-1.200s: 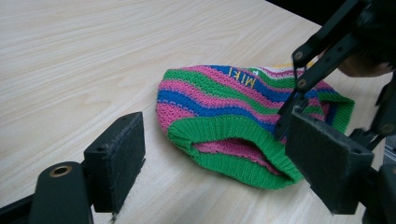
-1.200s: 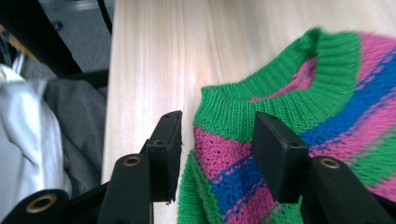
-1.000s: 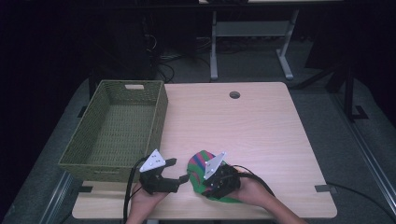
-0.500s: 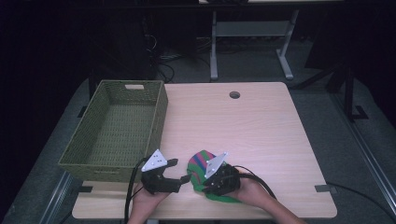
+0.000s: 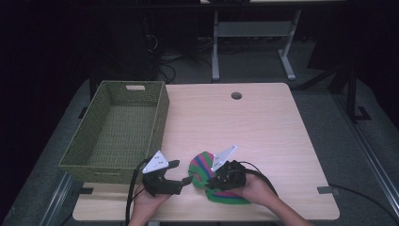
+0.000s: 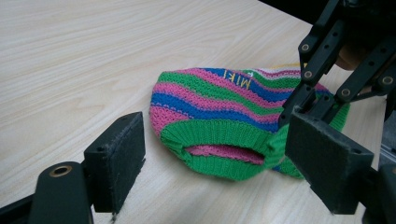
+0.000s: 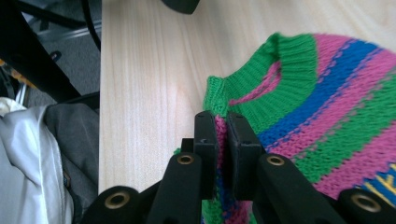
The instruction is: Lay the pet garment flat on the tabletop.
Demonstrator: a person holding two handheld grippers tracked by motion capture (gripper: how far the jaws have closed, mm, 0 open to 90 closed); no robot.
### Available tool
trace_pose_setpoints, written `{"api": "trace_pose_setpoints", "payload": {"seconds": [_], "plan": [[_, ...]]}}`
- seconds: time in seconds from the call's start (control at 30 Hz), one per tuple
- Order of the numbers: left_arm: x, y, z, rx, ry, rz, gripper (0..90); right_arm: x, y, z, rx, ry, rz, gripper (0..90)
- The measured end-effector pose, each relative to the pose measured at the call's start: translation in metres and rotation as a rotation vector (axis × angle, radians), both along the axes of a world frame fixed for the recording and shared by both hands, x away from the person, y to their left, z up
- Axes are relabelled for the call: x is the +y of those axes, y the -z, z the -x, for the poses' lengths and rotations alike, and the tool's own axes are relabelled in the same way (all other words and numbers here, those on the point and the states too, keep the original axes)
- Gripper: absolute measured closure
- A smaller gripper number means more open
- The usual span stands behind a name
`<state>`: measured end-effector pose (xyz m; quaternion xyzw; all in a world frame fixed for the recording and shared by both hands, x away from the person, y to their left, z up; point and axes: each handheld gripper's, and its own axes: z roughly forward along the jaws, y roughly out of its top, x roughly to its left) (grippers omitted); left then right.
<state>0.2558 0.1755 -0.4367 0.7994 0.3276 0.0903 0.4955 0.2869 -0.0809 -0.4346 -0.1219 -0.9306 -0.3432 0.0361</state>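
Where the wooden table (image 5: 263, 127) ends, grey floor (image 5: 329, 113) and darkness begin.

Left gripper (image 5: 184, 180): black body, grey three-cornered plate on top, black cable trailing; flat square black pads (image 6: 119, 163), brass-ringed rivets. Right gripper (image 7: 221, 140): same black linkage arms, brass rivets, grey plate, black cable. Forearms bare, no sleeves visible.
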Motion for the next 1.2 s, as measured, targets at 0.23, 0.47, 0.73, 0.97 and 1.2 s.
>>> {"api": "trace_pose_setpoints", "payload": {"seconds": [0.23, 0.47, 0.73, 0.97, 1.2], "plan": [[0.001, 0.0, -0.001, 0.007, -0.003, 0.014, 19.7, -0.007, -0.006, -0.001, -0.017, 0.007, -0.003, 83.3], [0.002, 0.0, -0.001, 0.0, 0.0, 0.004, 19.9, -0.008, -0.015, -0.005, -0.027, 0.008, -0.007, 83.4], [0.004, 0.001, -0.003, 0.007, -0.004, 0.015, 20.1, -0.014, -0.03, -0.012, -0.024, 0.013, -0.01, 83.3], [0.001, -0.001, -0.002, -0.014, 0.012, 0.002, 20.7, -0.026, -0.047, -0.021, -0.043, 0.046, -0.036, 83.3], [-0.001, -0.001, -0.002, -0.012, 0.03, -0.018, 21.1, -0.035, -0.059, -0.026, -0.047, 0.066, -0.043, 83.4]]}}
